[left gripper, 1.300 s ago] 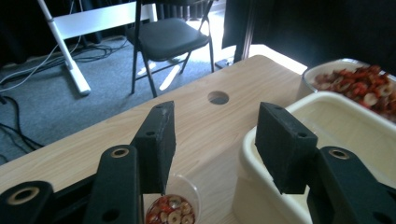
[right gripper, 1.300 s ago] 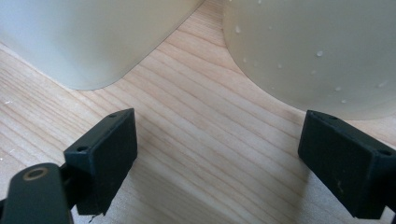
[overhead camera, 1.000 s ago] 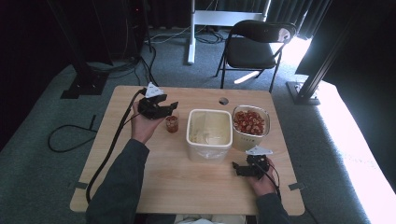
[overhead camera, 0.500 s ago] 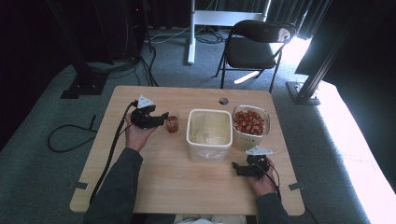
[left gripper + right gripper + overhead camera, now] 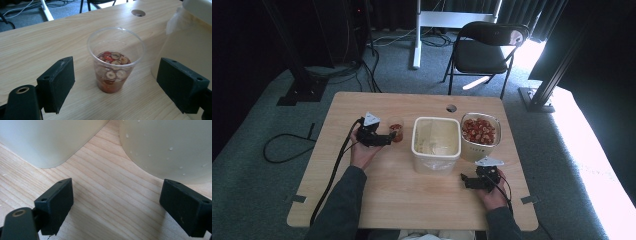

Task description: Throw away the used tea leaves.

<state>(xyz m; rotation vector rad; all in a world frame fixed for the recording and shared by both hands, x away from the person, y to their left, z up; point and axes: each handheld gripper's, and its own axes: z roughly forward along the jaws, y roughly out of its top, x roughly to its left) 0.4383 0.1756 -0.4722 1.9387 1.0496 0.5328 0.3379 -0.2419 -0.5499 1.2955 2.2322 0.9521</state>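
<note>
Light wood table (image 5: 412, 200) on grey carpet, dark room, black folding chair (image 5: 484, 47) behind it, bright light at the right. A cable hole (image 5: 451, 108) sits near the far edge. Mid-table you have a square cream bin (image 5: 436, 144), empty, and just right of it a tub of red fruit (image 5: 480, 136). Front strip of the table is bare wood, and so is the left side. Your left gripper (image 5: 390, 138) has its fingers (image 5: 56, 85) spread wide, not touching anything, with a clear plastic cup (image 5: 115, 60) standing upright between them, about a third full of red fruit pieces in liquid. Your right gripper (image 5: 465, 182) rests low near the front edge, fingers (image 5: 55, 202) wide apart and empty, facing the gap between bin and tub.
</note>
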